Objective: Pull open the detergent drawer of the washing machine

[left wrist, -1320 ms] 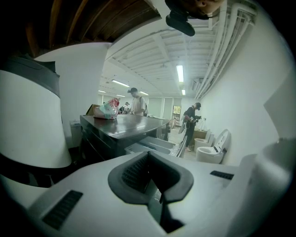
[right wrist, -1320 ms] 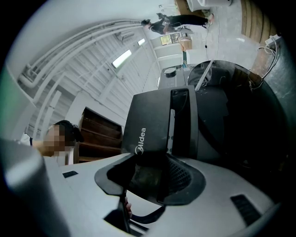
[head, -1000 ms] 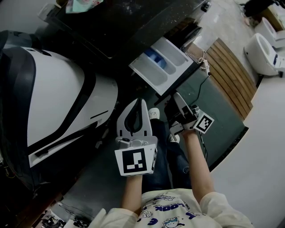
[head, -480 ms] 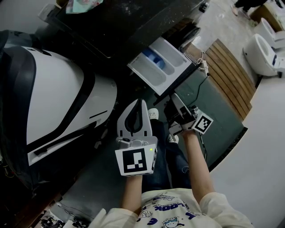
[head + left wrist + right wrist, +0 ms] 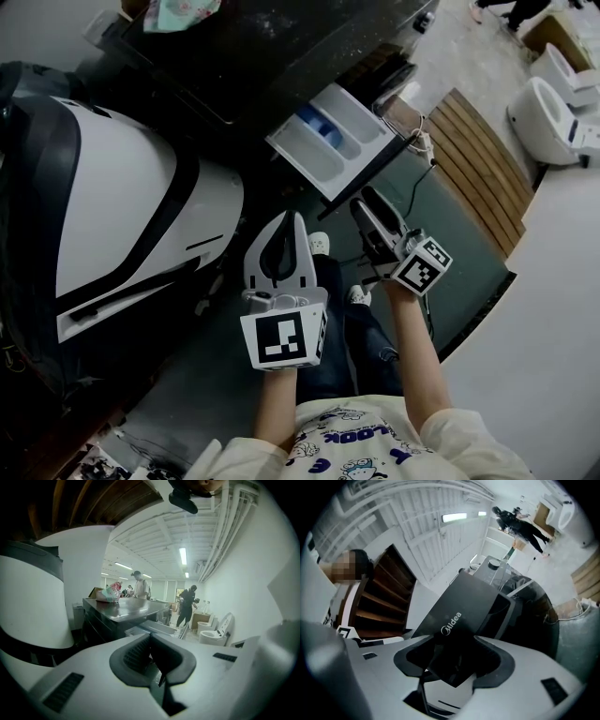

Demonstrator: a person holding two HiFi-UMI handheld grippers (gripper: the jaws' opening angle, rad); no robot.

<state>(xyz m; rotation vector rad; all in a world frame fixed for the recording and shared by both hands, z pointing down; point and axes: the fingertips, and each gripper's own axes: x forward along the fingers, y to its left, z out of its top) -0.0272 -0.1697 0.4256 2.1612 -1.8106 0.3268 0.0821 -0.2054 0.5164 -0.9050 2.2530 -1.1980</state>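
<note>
Right gripper (image 5: 367,206) first: its jaws stand wide apart and have just been opening further. No grip here! In the right gripper view the dark front panel (image 5: 457,604) of the detergent drawer (image 5: 330,142) fills the gap. Its lower corner dips down between the two jaws, with the Midea lettering (image 5: 451,623) plain to read, and the pads sit clear on either side.

From the head view, that gripper points up at the panel's edge with its tips just beside it. Whether they brush it I cannot tell.

And the drawer is out! It juts well clear of the dark washing machine (image 5: 272,56), white compartments open to the camera, with a blue insert (image 5: 325,120) sitting in one of them.

Over to the left gripper (image 5: 287,225): it is held above the person's lap, well apart from the drawer, with its jaws closed tip to tip and nothing between them. Its own view looks past the tips to the machine's top, where a crumpled bundle (image 5: 110,594) rests.

Off to the right lie a slatted wooden board (image 5: 483,159) and a white toilet (image 5: 548,98).
</note>
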